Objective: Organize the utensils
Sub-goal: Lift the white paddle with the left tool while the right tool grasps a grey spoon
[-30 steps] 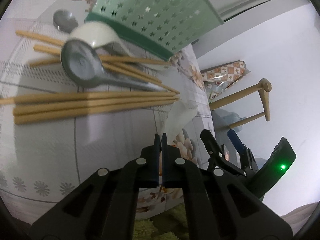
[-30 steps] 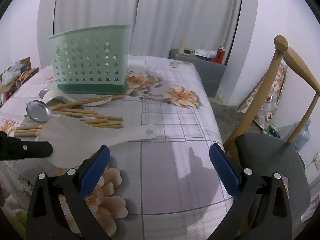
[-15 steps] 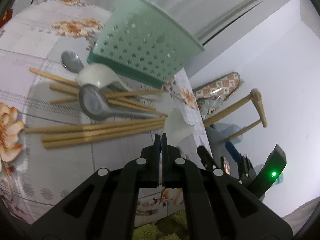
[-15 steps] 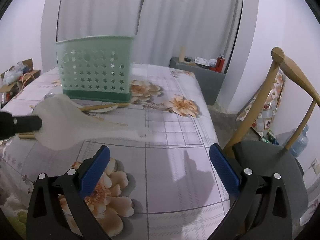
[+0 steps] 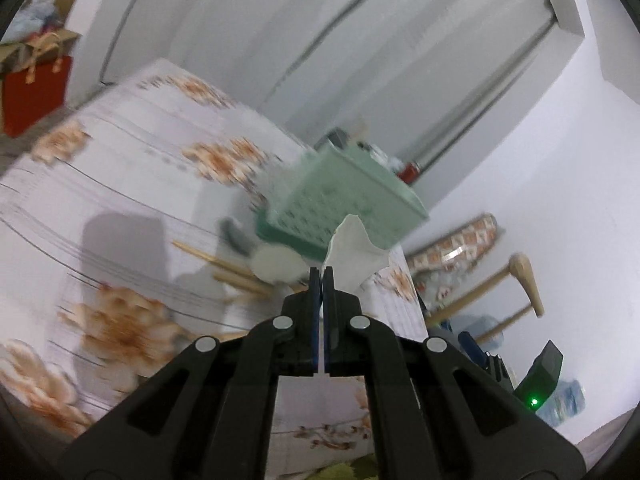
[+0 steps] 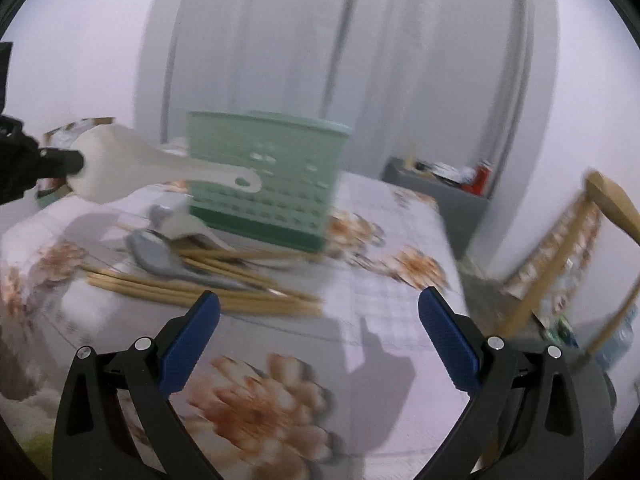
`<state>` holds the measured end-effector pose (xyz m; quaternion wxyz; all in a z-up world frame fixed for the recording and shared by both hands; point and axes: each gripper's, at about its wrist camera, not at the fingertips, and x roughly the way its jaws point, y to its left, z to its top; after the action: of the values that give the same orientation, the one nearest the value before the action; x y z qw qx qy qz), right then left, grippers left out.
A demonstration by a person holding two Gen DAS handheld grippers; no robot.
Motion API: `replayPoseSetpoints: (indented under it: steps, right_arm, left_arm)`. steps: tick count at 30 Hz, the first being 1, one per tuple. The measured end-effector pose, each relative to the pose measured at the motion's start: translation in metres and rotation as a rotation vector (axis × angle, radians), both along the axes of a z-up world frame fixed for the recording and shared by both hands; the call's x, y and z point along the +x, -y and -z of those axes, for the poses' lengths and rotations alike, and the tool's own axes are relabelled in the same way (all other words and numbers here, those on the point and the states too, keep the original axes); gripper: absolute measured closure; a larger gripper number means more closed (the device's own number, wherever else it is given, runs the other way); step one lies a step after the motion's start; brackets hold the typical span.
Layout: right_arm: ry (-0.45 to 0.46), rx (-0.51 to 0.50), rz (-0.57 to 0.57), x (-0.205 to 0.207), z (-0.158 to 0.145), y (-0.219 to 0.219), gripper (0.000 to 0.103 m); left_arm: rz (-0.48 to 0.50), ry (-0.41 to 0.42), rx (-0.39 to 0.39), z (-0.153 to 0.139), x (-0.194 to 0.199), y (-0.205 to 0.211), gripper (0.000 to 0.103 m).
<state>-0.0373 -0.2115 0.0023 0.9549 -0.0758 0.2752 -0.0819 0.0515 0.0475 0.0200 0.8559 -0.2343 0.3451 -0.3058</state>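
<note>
1. Tabletop (image 6: 372,272) under a pale cloth printed with orange flowers fills the lower part of both views; a wooden chair (image 6: 612,204) stands off its right edge.
2. Mint-green perforated utensil basket (image 6: 264,184) stands upright near the far side of the tabletop, in front of white curtains.
3. White plastic rice paddle (image 6: 132,168) is up in the air, clear of the tabletop, its broad blade toward the left gripper (image 5: 322,270) and its holed handle end pointing at the basket's front wall.
4. The left gripper's fingers are clenched on the edge of the paddle's blade.
5. The right gripper (image 6: 320,320) hovers low over the near tabletop, its blue-padded fingers spread wide with nothing between them.
6. Wooden chopsticks (image 6: 200,292) lie loose in a bundle on the cloth before the basket.
7. A metal spoon (image 6: 160,258) lies across the chopsticks, and a white ceramic spoon (image 6: 188,226) sits just behind it, by the basket's base.
</note>
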Motion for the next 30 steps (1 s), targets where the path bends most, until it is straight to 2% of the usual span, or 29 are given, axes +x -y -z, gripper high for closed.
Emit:
replayPoseSetpoints:
  steps: [7,13,16,18,22,25,30]
  right_arm:
    - [-0.015,0.013,-0.218,0.031,-0.007,-0.05,0.024]
    - [-0.102,0.012,-0.339,0.068,0.006,-0.089,0.037]
    - [-0.134,-0.015,-0.356,0.081,0.015,-0.103,0.045]
    - [-0.161,-0.047,-0.362,0.087,0.024,-0.114,0.054]
    - [-0.221,-0.092,-0.357,0.099,0.04,-0.129,0.064]
    - [-0.265,-0.132,-0.331,0.108,0.054,-0.134,0.071]
    - [-0.287,-0.172,-0.298,0.113,0.063,-0.138,0.09]
  left_arm:
    - [-0.116,0.024,-0.004,-0.004,0.004,-0.044,0.103]
    - [-0.176,0.01,-0.023,0.005,0.012,-0.067,0.103]
    - [-0.191,-0.004,-0.031,0.012,0.016,-0.074,0.103]
    - [-0.197,-0.014,-0.034,0.016,0.02,-0.076,0.103]
    - [-0.204,-0.028,-0.037,0.023,0.027,-0.081,0.103]
    - [-0.207,-0.037,-0.038,0.026,0.031,-0.084,0.103]
    - [-0.214,-0.037,-0.034,0.027,0.033,-0.085,0.103]
